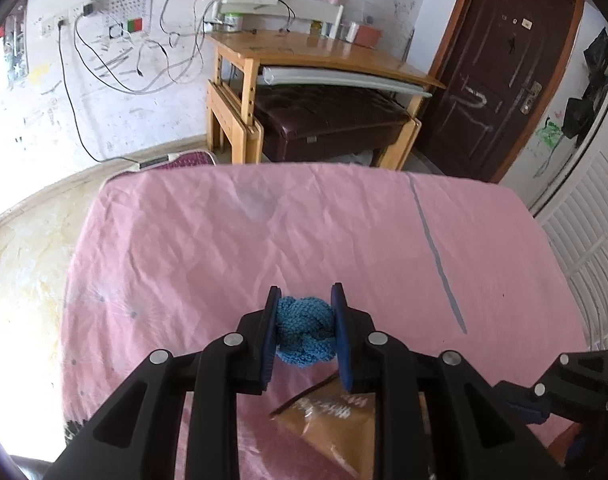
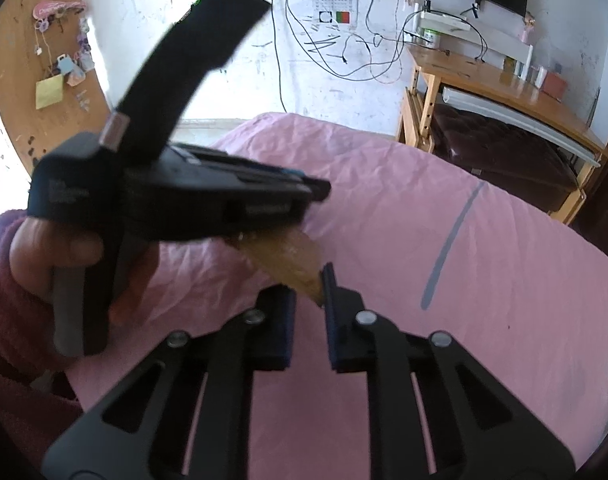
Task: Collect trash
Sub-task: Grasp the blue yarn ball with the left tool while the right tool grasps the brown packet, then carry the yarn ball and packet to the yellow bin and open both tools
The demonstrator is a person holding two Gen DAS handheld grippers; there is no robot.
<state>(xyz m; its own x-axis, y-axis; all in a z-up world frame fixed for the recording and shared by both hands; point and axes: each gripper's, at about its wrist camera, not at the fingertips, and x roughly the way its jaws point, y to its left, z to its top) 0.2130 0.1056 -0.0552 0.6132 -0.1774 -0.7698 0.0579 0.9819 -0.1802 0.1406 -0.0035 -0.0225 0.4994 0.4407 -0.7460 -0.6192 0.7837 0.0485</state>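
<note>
Here the left gripper (image 1: 306,328), low in the frame's centre, has its jaws pressed on a blue knitted ball (image 1: 305,331) above the pink bed (image 1: 207,240). A brown paper bag (image 1: 336,420) hangs below it. The right gripper (image 2: 308,320) jaws stand narrowly apart, holding nothing.

left tool (image 1: 306,320): black, blue pads, silver screws | hand (image 2: 55,248): maroon fleece sleeve

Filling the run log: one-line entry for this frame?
left gripper: shut on blue knitted ball | right gripper: open, beside brown paper bag | surface: pink sheet
</note>
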